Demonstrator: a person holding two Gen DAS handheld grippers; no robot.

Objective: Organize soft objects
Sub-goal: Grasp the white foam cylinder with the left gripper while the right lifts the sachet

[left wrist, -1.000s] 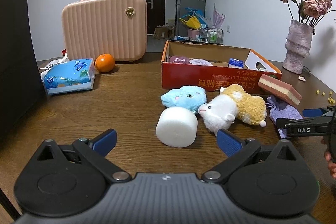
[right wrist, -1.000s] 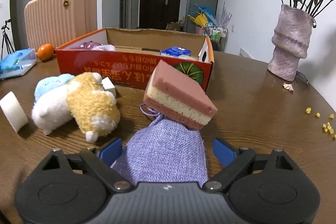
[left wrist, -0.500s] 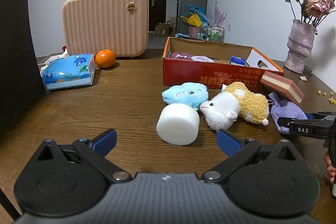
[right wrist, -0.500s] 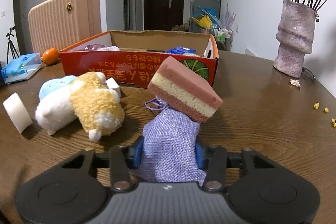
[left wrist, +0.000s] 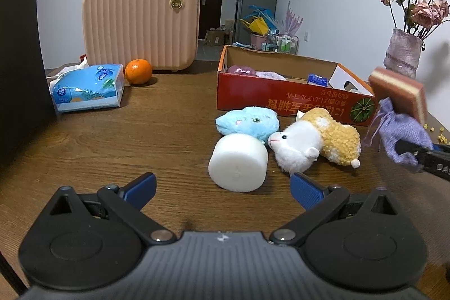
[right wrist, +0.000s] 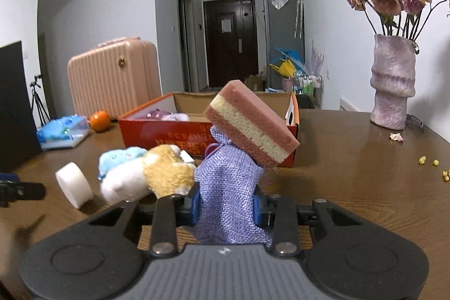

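Note:
My right gripper is shut on a purple cloth pouch and holds it off the table, with a pink and cream sponge resting tilted on the pouch's top. Pouch and sponge also show at the right of the left wrist view. My left gripper is open and empty, just short of a white foam roll. A blue plush and a white and yellow plush lie beside the roll. The red cardboard box behind them holds several soft items.
A pink suitcase, an orange and a blue tissue pack stand at the back left. A purple vase of dried roses stands at the right, with crumbs on the table.
My right gripper closed on the purple pouch and lifted it, carrying the sponge up with it. My left gripper stayed open and barely moved.

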